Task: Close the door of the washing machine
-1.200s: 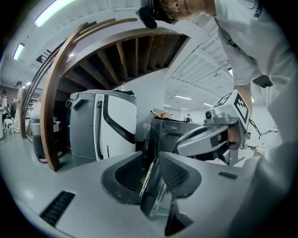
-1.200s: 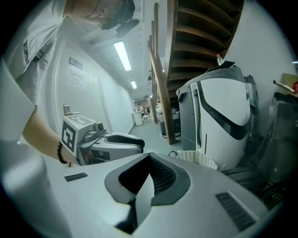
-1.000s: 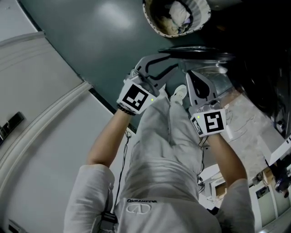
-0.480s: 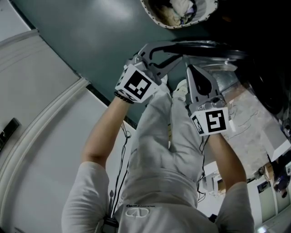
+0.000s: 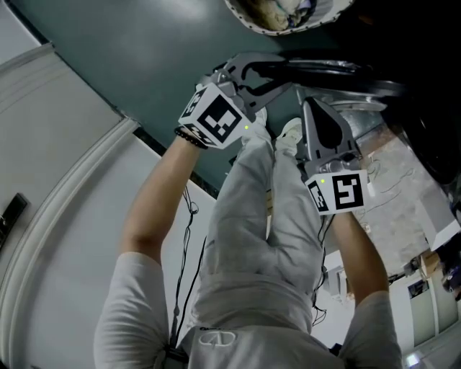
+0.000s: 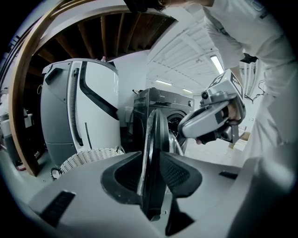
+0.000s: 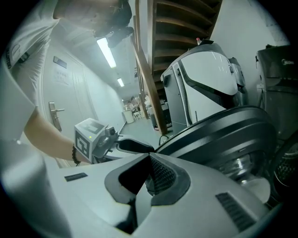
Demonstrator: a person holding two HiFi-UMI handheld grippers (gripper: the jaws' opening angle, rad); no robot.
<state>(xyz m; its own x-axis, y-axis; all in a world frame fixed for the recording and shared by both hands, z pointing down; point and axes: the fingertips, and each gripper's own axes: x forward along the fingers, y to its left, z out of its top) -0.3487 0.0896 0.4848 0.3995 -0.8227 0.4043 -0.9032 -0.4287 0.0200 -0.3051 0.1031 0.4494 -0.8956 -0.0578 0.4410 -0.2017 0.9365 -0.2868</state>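
The washing machine (image 6: 164, 104) is dark, and its round door (image 5: 324, 68) stands open, seen edge-on (image 6: 153, 135) in the left gripper view. My left gripper (image 6: 151, 172) is shut on the door's rim, one pad on each side. In the head view the left gripper (image 5: 258, 72) sits at the rim's near end. My right gripper (image 7: 148, 161) is shut with nothing in it. It hangs just beside the door's dark rim (image 7: 223, 132), and I cannot tell whether it touches it. In the head view the right gripper (image 5: 307, 107) is under the door.
A white wicker basket (image 5: 288, 11) with laundry stands by the machine, low on the floor (image 6: 91, 158). A tall white appliance (image 6: 79, 102) is beside the washer. A wooden stair post (image 7: 144, 69) rises behind. The person's legs (image 5: 263, 238) are below both grippers.
Both hands have come lower. In the head view the left gripper has shifted up the picture along the door's rim, and the basket has slid toward the top edge.
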